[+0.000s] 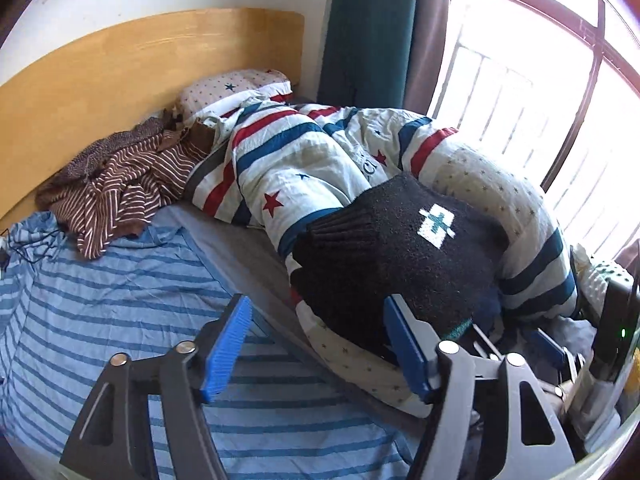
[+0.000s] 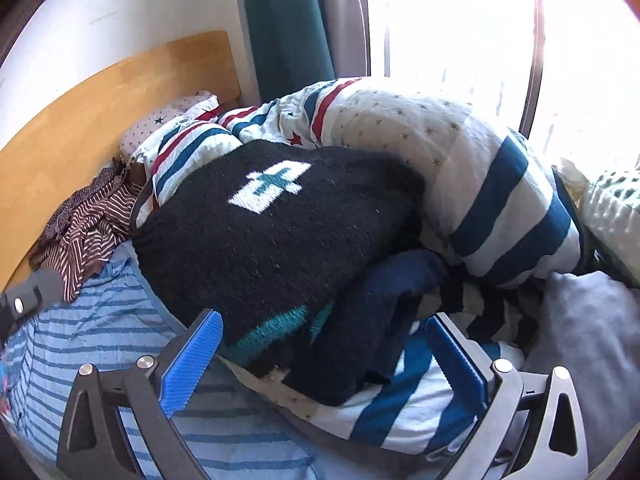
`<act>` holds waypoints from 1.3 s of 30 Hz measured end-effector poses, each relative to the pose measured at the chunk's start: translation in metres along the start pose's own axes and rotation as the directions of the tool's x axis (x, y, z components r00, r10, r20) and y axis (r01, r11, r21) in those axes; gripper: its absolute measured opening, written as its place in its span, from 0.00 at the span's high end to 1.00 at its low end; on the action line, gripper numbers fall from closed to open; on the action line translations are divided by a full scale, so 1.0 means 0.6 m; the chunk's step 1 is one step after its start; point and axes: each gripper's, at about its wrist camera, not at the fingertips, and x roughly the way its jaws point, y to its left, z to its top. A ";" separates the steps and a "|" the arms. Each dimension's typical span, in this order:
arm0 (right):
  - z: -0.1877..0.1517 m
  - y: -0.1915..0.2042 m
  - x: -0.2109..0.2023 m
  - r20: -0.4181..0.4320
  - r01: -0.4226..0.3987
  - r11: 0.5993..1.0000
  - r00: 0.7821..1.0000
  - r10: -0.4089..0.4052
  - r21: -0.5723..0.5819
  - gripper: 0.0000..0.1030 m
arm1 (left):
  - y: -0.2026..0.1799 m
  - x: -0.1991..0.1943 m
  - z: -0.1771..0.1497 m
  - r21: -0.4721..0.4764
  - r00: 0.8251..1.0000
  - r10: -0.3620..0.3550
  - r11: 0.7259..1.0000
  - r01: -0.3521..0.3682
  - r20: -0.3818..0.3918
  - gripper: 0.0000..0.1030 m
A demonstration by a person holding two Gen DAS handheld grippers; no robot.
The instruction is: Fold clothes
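A folded black knit sweater (image 1: 400,248) with a white and teal cross patch lies on top of the bunched striped duvet (image 1: 304,160). It also shows in the right wrist view (image 2: 264,240), over a dark navy garment (image 2: 384,300). My left gripper (image 1: 316,344) is open and empty, just in front of the sweater's near edge. My right gripper (image 2: 320,360) is open, its jaws standing either side of the sweater's lower edge without closing on it. A blue striped garment (image 1: 100,300) lies flat on the bed, also in the right wrist view (image 2: 92,320).
A brown striped garment (image 1: 120,188) is heaped by the wooden headboard (image 1: 120,72). A star-print pillow (image 1: 232,88) lies at the head of the bed. A teal curtain (image 1: 368,28) and a bright window (image 1: 532,92) stand behind. Grey fabric (image 2: 592,332) lies at the right.
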 end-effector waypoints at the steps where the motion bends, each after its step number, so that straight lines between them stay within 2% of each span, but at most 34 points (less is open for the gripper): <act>1: -0.002 -0.006 0.000 -0.013 -0.003 1.000 1.000 0.003 0.007 0.00 | 0.000 -0.001 0.000 -0.007 1.000 -0.010 1.000 0.010 0.001 0.26; 5: -0.026 -0.035 0.002 -0.065 -0.018 0.997 0.998 0.023 0.075 0.00 | -0.020 0.002 0.000 0.016 0.999 -0.036 0.999 0.036 -0.019 0.24; 7: -0.043 -0.044 0.005 -0.053 -0.024 0.995 0.998 0.029 0.094 0.00 | -0.033 0.009 -0.002 0.052 0.999 -0.037 0.998 0.039 -0.030 0.24; 9: -0.048 -0.044 0.013 -0.035 -0.005 0.996 0.999 0.009 0.092 0.00 | -0.045 0.018 -0.007 0.075 0.998 -0.042 0.996 0.046 -0.053 0.21; 11: -0.056 -0.045 0.016 -0.055 0.022 0.995 0.998 -0.017 0.097 0.00 | -0.054 0.025 -0.012 0.096 0.997 -0.046 0.994 0.052 -0.066 0.20; 16: -0.080 -0.039 0.016 -0.079 0.004 0.996 0.997 0.003 0.086 0.00 | -0.080 0.030 -0.041 0.163 0.997 -0.054 0.985 0.062 -0.048 0.19; 18: -0.091 -0.038 0.016 -0.085 0.029 0.996 0.996 -0.022 0.079 0.00 | -0.087 0.036 -0.048 0.187 0.998 -0.035 0.981 0.044 -0.051 0.19; 21: -0.100 -0.047 0.006 -0.086 0.067 0.987 0.995 -0.054 0.146 0.00 | -0.093 0.046 -0.050 0.206 0.998 0.008 0.978 0.007 -0.070 0.19; 23: -0.101 -0.047 -0.003 -0.067 0.060 0.985 0.997 -0.050 0.162 0.00 | -0.088 0.044 -0.046 0.191 0.998 0.000 0.981 0.013 -0.065 0.19; 28: -0.107 -0.025 -0.024 0.000 0.082 0.990 0.997 -0.082 0.113 0.00 | -0.078 0.024 -0.047 0.172 0.998 -0.044 0.984 0.050 -0.035 0.19; 34: -0.102 0.002 -0.038 0.065 0.049 0.998 0.997 -0.051 0.034 0.00 | -0.071 -0.006 -0.032 0.174 0.998 -0.059 0.983 0.056 0.013 0.19; 39: -0.095 0.013 -0.063 0.148 -0.011 0.999 0.989 0.005 0.041 0.00 | -0.058 -0.012 -0.021 0.165 0.994 -0.105 0.981 0.102 0.011 0.19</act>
